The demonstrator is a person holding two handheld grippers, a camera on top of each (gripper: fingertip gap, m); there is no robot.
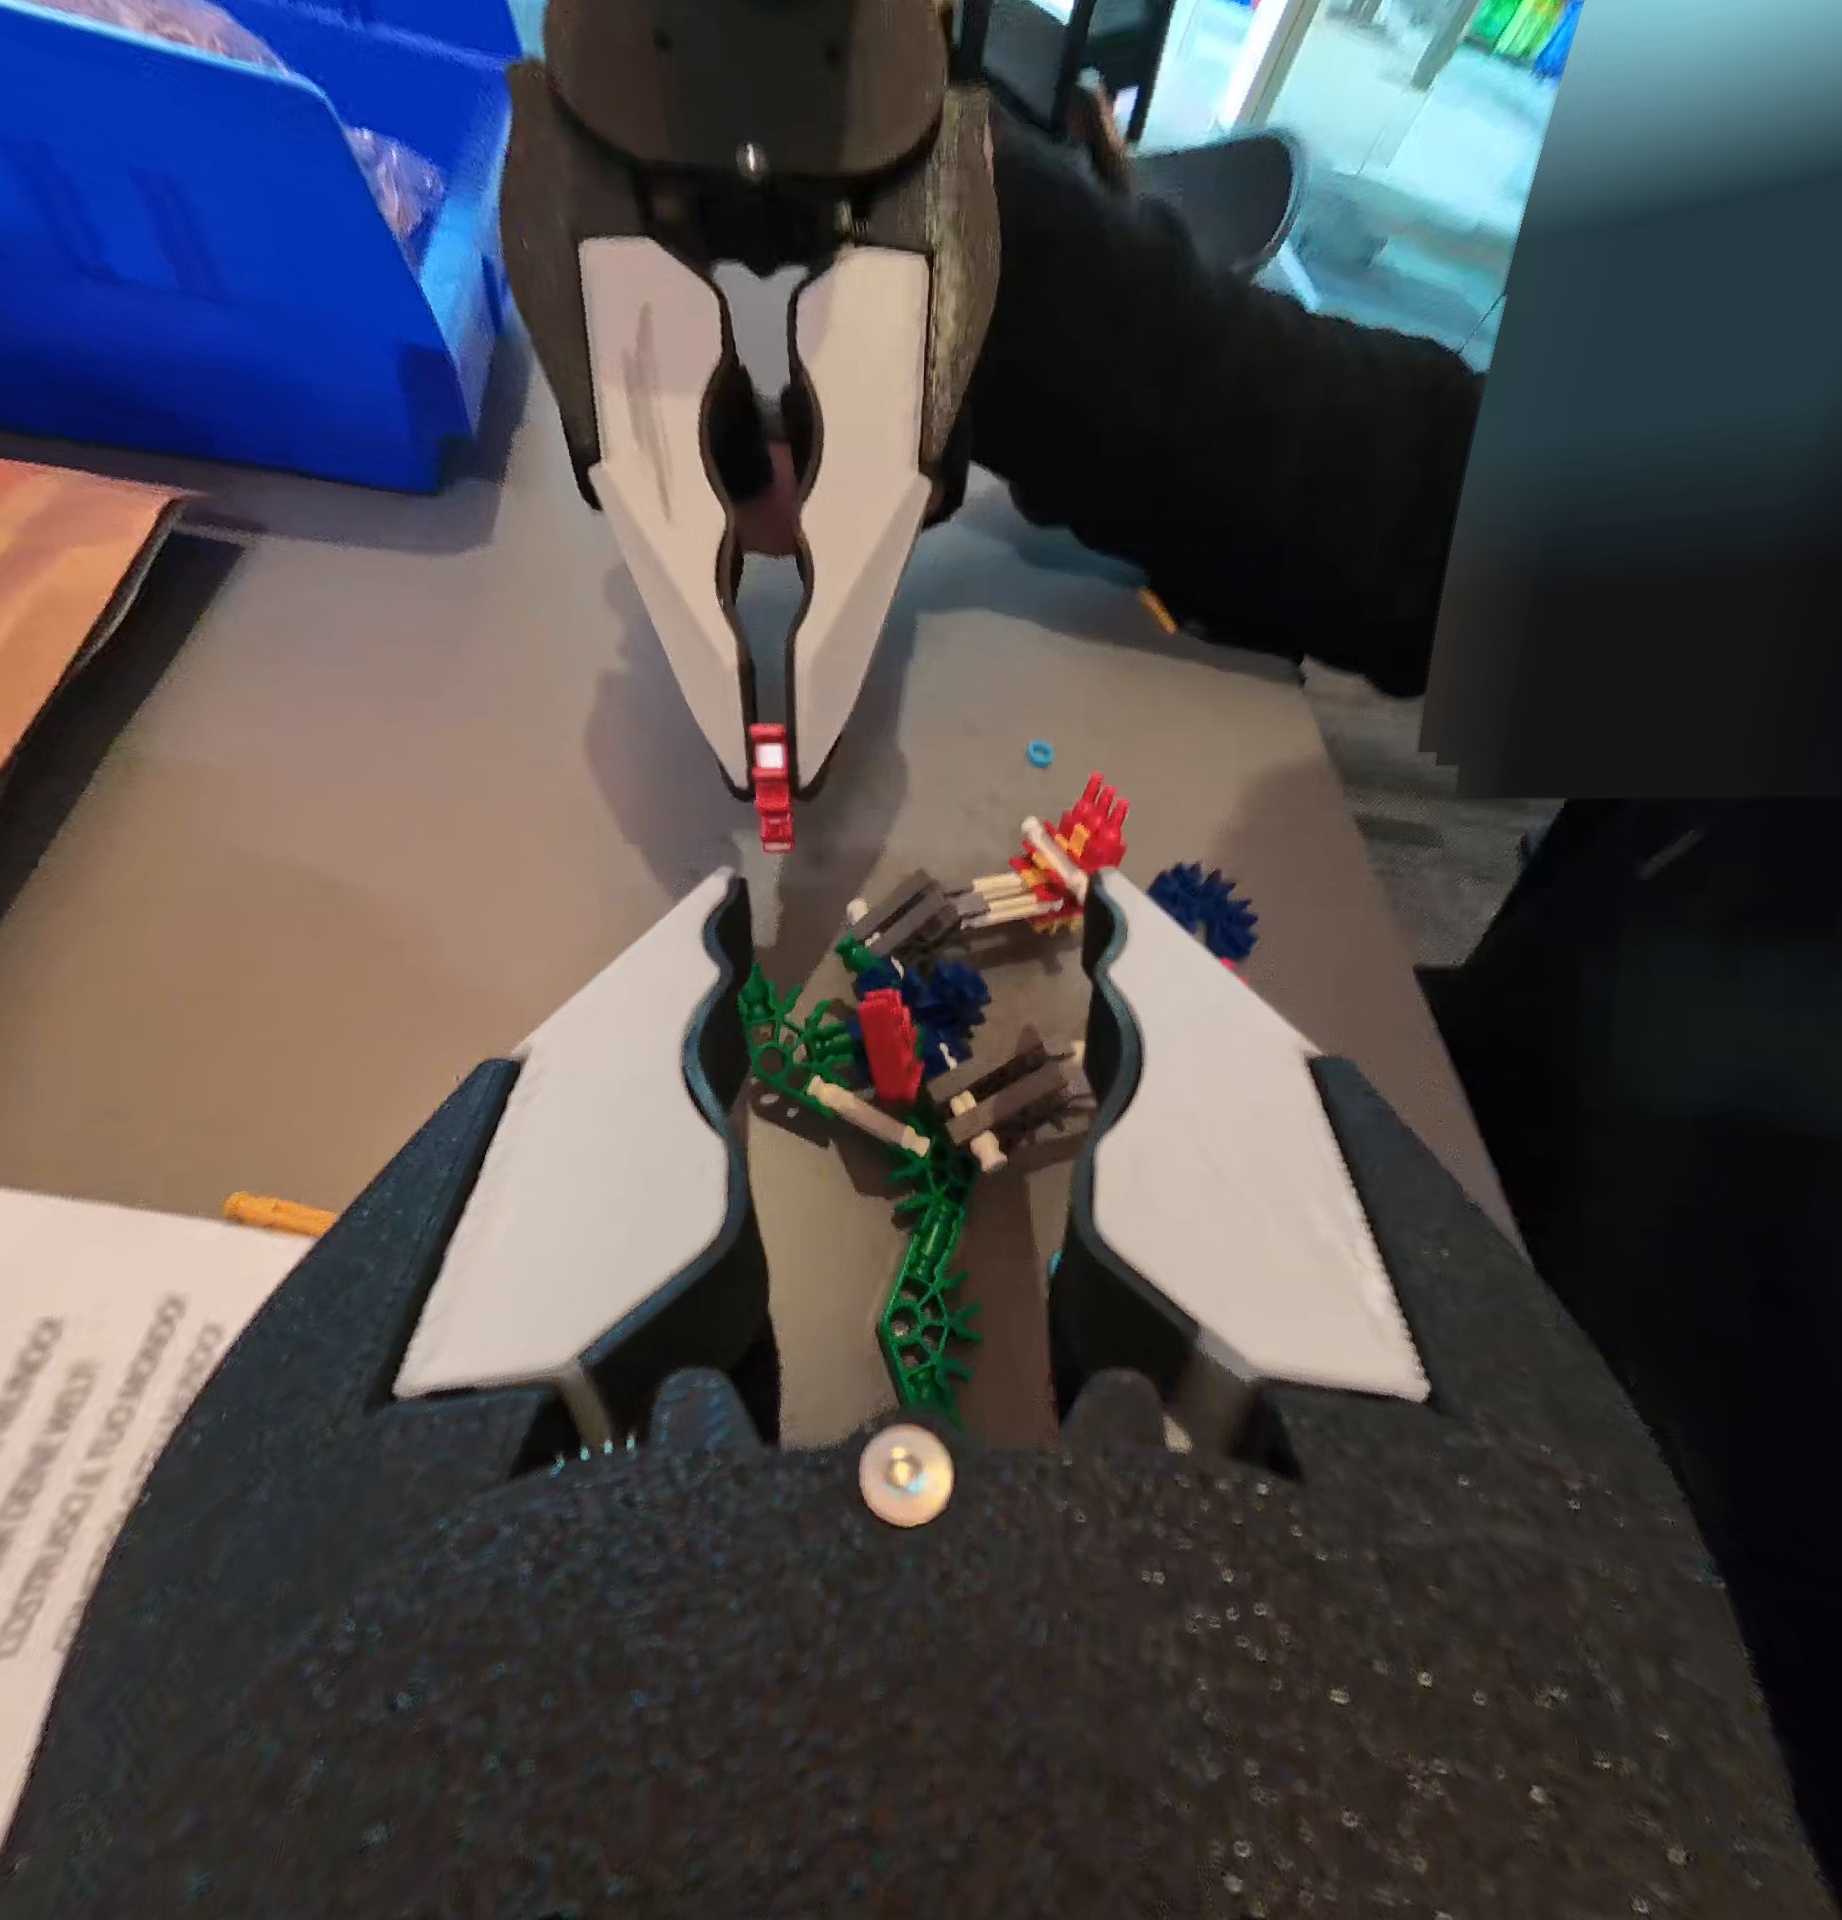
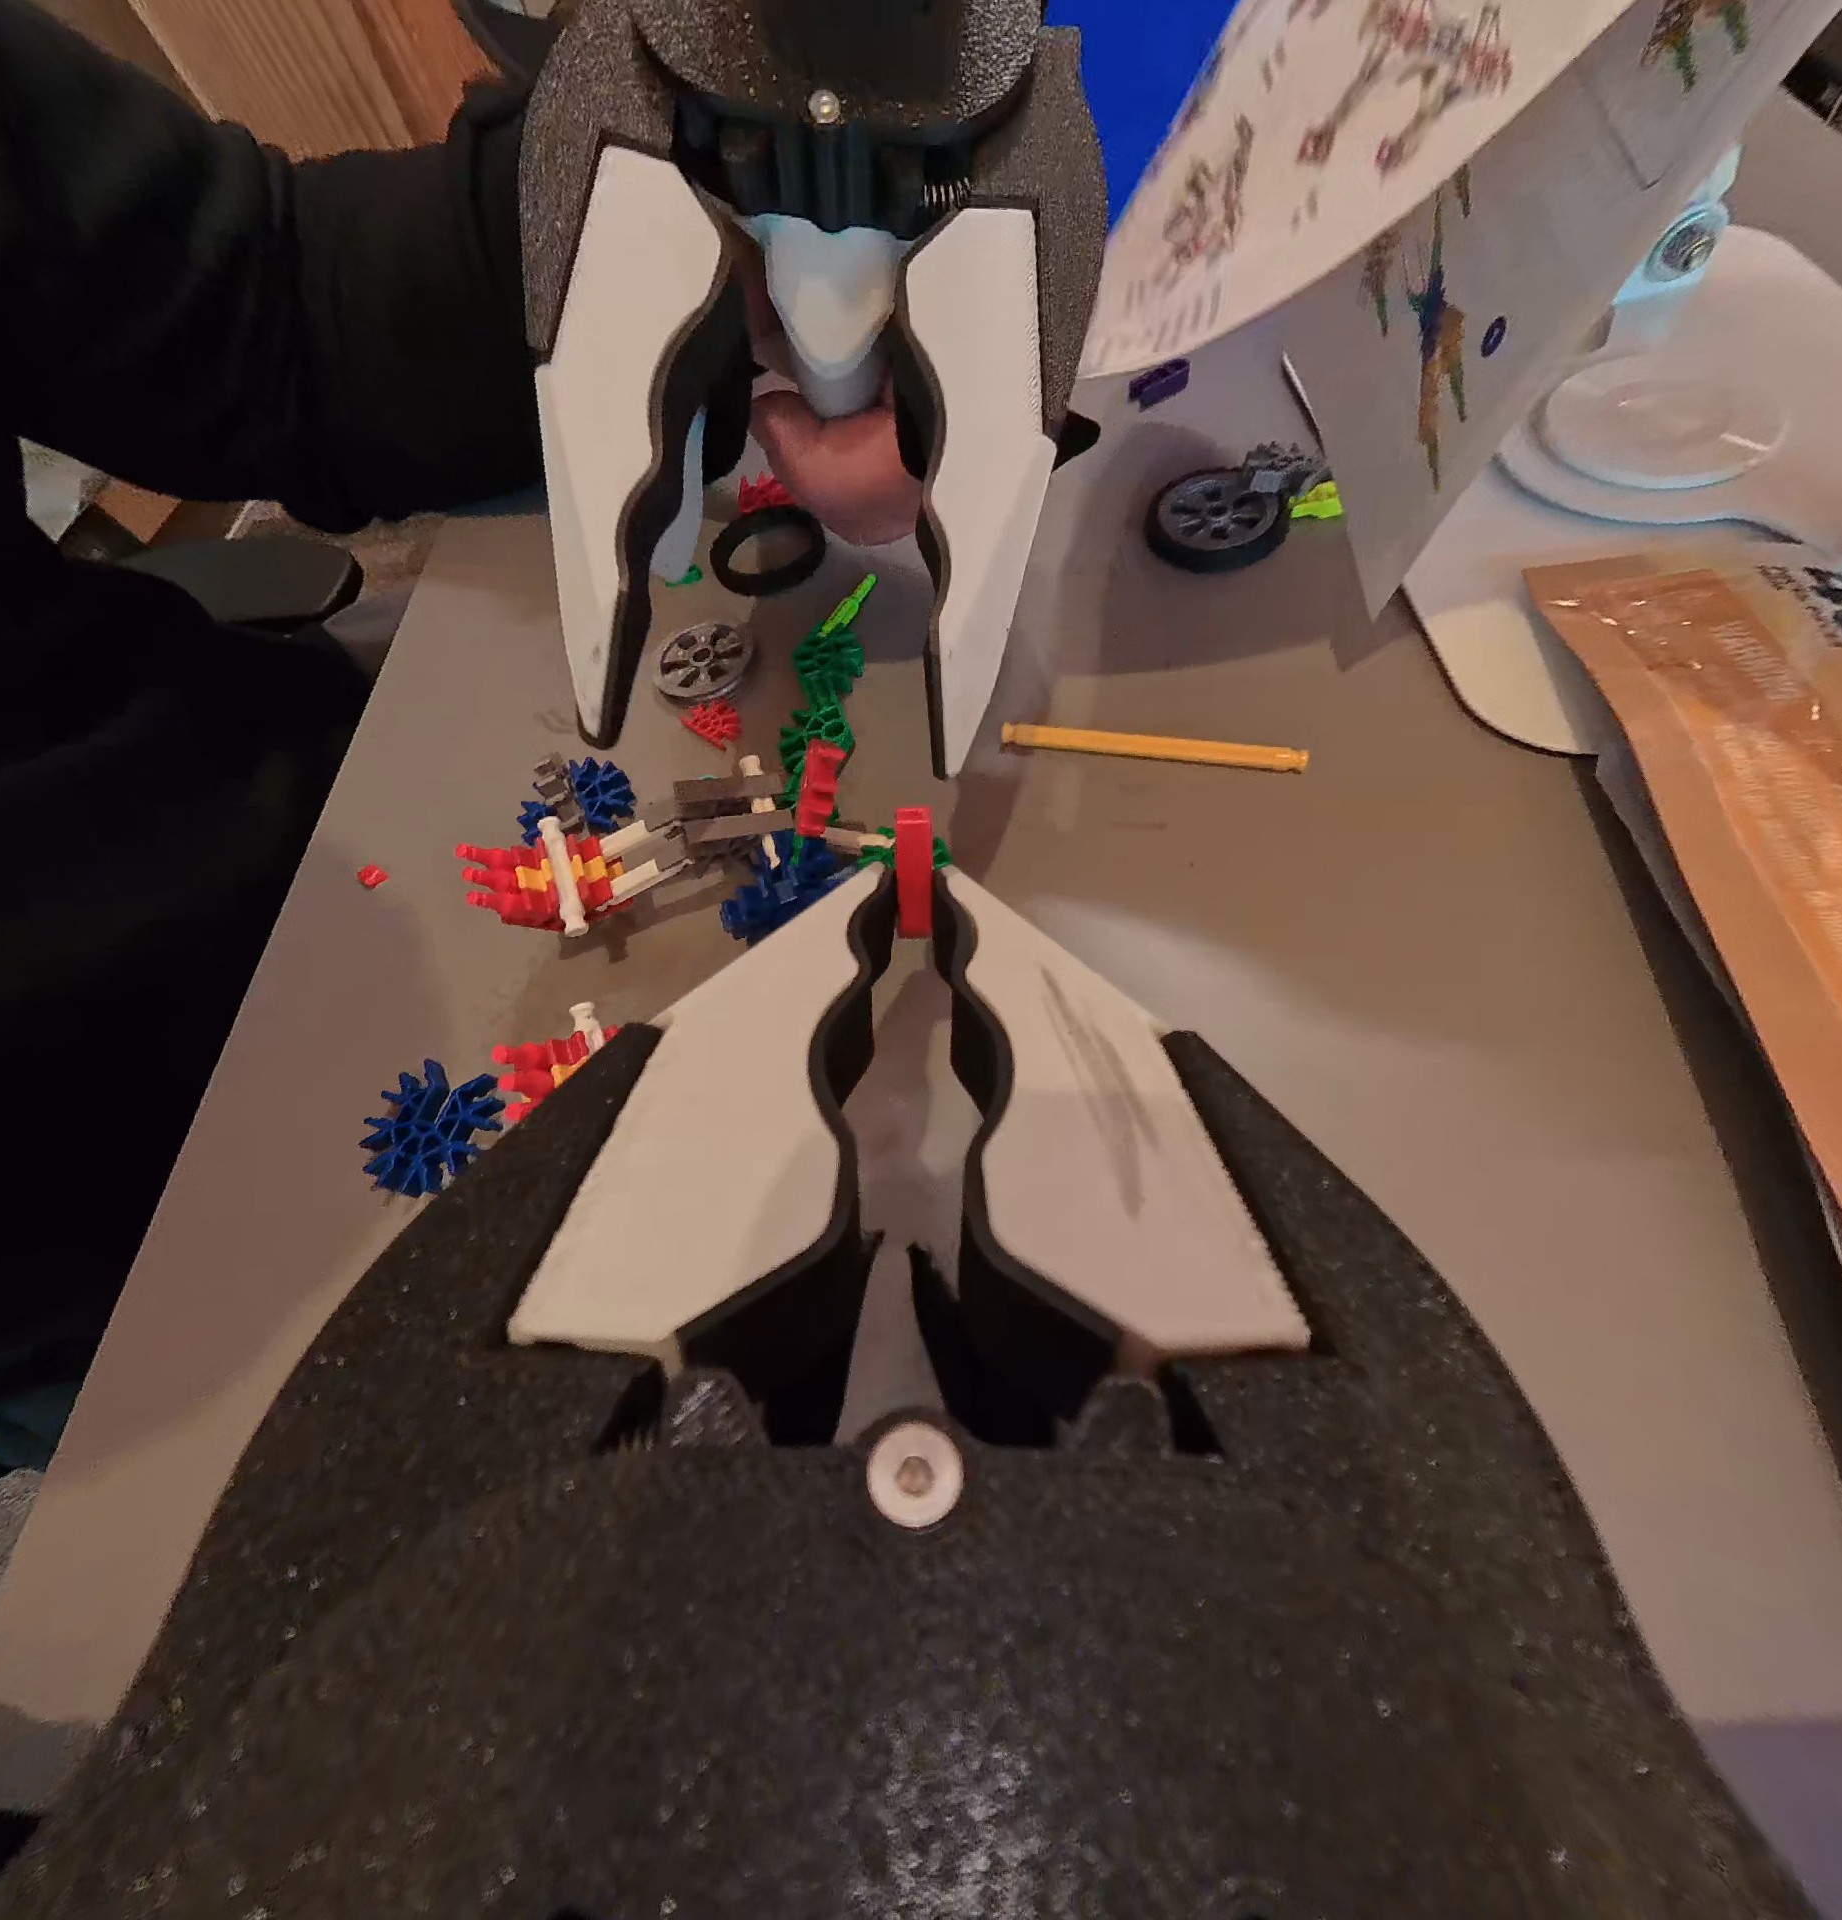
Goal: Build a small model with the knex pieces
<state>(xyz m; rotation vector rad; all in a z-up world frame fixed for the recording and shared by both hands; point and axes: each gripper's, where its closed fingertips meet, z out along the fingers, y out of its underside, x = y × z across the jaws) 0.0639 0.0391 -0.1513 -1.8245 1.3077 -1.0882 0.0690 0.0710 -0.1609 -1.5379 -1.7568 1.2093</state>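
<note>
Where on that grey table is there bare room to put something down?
Bare: the grey table between the yellow rod and the right claw. Crowded: the toy pieces under the open left claw.

Blue bin (image 1: 200, 260) cut off at left; printed sheet (image 1: 75, 1455) blurred, cropped.

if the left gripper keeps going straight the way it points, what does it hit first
Probably the built cluster of green, red, blue and grey construction pieces lying between its open fingers. The left gripper hangs above it, and beyond sits the right gripper's red piece. Depth is unclear.
</note>
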